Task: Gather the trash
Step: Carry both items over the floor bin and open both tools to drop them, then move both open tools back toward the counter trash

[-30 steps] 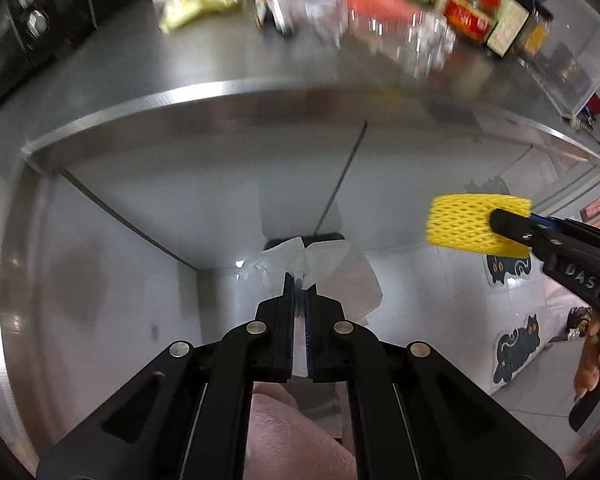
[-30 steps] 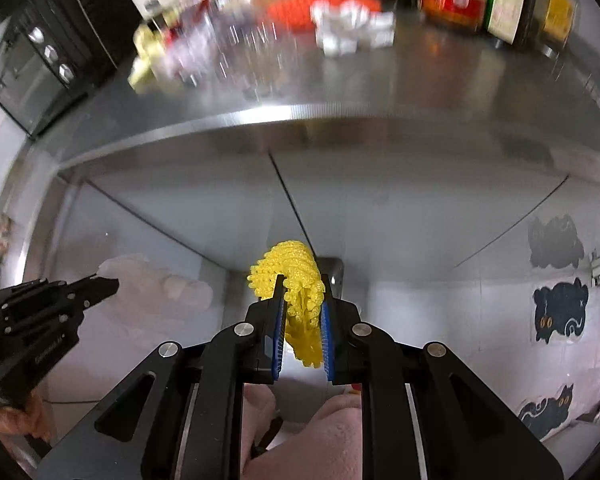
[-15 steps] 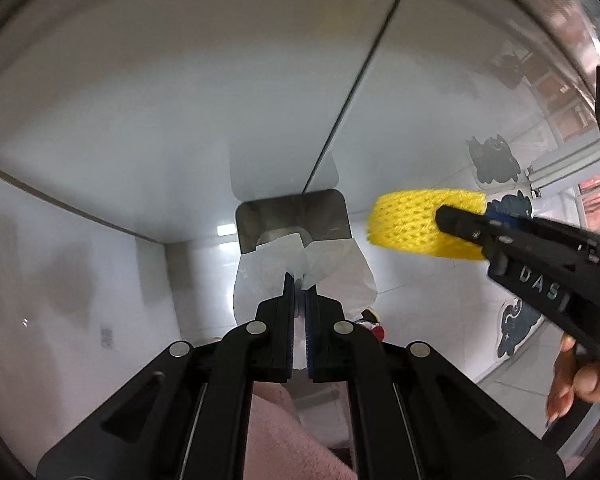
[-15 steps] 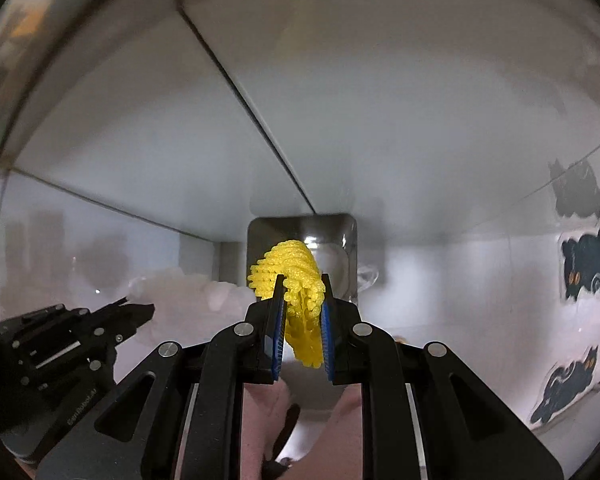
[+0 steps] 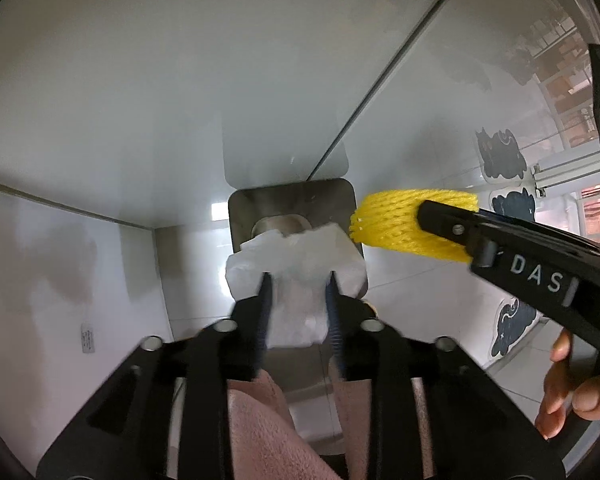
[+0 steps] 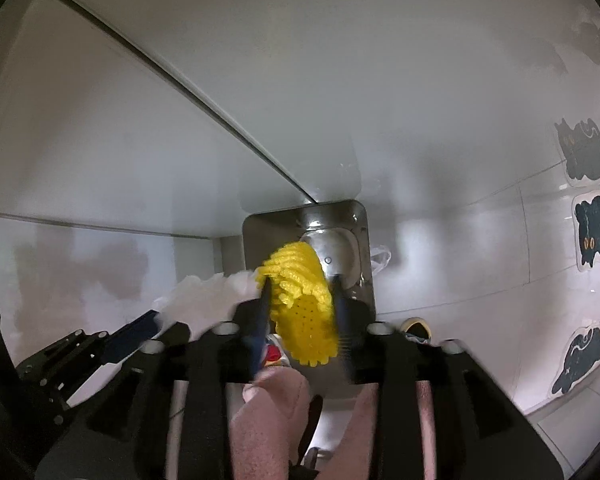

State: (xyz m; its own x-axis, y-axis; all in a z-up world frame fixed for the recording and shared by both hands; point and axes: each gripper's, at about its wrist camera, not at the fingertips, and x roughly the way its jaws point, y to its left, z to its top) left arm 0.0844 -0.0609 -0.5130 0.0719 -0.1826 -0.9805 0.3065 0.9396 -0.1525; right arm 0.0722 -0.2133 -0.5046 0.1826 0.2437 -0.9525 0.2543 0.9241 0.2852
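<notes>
My left gripper [image 5: 297, 286] has its jaws spread apart, and a crumpled white tissue [image 5: 296, 264] lies loose between them, right above a steel trash bin [image 5: 292, 204] with its lid up. My right gripper [image 6: 300, 290] has also spread its jaws; a yellow foam fruit net [image 6: 304, 312] sits loose between them over the same bin [image 6: 306, 220]. In the left wrist view the net [image 5: 408, 224] and the right gripper come in from the right. In the right wrist view the tissue [image 6: 208, 292] and the left gripper [image 6: 132, 332] show at the lower left.
The bin stands on a white tiled floor against white cabinet fronts [image 5: 140, 80]. Black cat stickers [image 6: 592, 232] are on the floor at the right. My pink slippers [image 6: 276, 400] show below the grippers. A small red item [image 6: 274, 354] lies inside the bin.
Both grippers went from shut to spread apart, letting go of the tissue and the yellow net. Both views moved closer over the bin.
</notes>
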